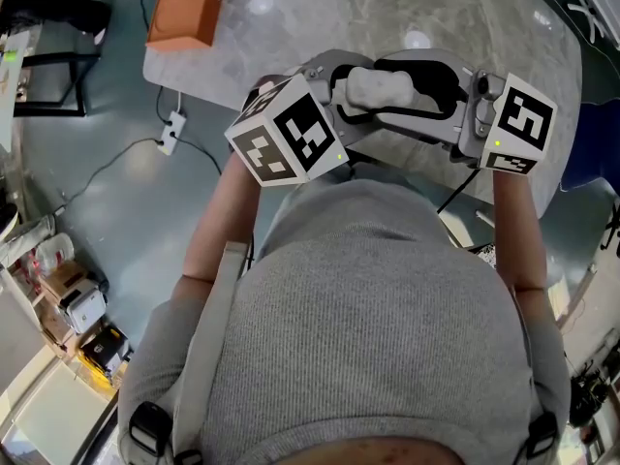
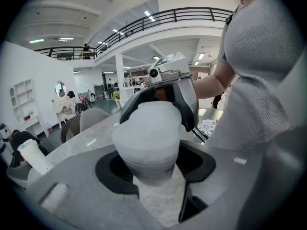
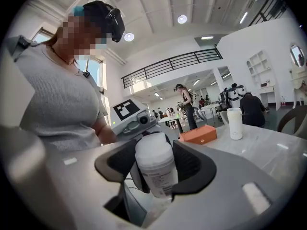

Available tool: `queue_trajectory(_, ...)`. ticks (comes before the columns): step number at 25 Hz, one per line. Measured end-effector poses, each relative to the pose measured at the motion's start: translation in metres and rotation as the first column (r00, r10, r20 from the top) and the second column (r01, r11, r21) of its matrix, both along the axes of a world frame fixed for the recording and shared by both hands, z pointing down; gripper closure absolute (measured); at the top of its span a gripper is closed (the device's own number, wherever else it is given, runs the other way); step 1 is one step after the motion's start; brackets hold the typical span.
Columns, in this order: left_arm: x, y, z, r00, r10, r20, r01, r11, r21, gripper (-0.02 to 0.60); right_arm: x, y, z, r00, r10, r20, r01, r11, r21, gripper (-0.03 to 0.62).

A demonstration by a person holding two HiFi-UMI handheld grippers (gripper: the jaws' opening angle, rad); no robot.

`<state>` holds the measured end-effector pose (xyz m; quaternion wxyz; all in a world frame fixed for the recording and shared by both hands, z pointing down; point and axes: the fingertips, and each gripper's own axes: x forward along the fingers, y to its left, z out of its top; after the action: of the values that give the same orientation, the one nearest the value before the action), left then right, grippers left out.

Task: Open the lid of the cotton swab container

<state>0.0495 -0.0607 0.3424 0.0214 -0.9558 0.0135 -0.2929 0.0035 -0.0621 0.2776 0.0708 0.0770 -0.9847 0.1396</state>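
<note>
Now | left gripper (image 2: pixel 149 163), right gripper (image 3: pixel 154 172) facing | both clamp container (image 1: pixel 386 85)

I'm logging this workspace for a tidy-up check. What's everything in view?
container: one, white, held off the table between both grippers
table: one, pale marble, below the grippers
box: one, orange, on the table's far left edge
cup: one, white, upright on the table near the box
power strip: one, white, on the floor beside the table
left gripper: one, grey, closed on the container
right gripper: one, grey, closed on the container's labelled end
arms: two, bare, behind the grippers
</note>
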Motion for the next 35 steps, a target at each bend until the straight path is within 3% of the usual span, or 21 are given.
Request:
queue_trajectory(17,0.0,-0.008,0.004,1.0,-0.002,-0.005,0.002,0.999,-0.04,0.345,0.001,-0.015,0.003,0.998,0.045,0.043,-0.037,0.987,-0.159,0.352)
queue_trajectory(29,-0.005,-0.007,-0.001,1.0,-0.014,0.0,0.014,0.999,-0.038,0.347,-0.001,-0.021,-0.005,0.987,0.103,0.12,-0.064,0.953,-0.295,0.35)
queue_trajectory(31,-0.005,-0.008,-0.001,1.0,-0.007,0.008,0.007,0.999,-0.053,0.347,-0.003,-0.02,-0.005,0.991,0.079,0.106,-0.05,0.965,-0.258,0.35)
queue_trajectory(33,-0.002,-0.008,0.002,1.0,0.005,0.017,-0.004,0.997,-0.076,0.347,-0.003,-0.016,-0.006,0.996,0.053,0.068,-0.044,0.992,-0.121,0.352)
queue_trajectory(35,-0.003,-0.007,0.005,0.999,0.017,0.034,-0.014,0.996,-0.086,0.347,-0.006,-0.012,-0.006,0.999,0.032,0.023,-0.033,0.999,0.04,0.355)
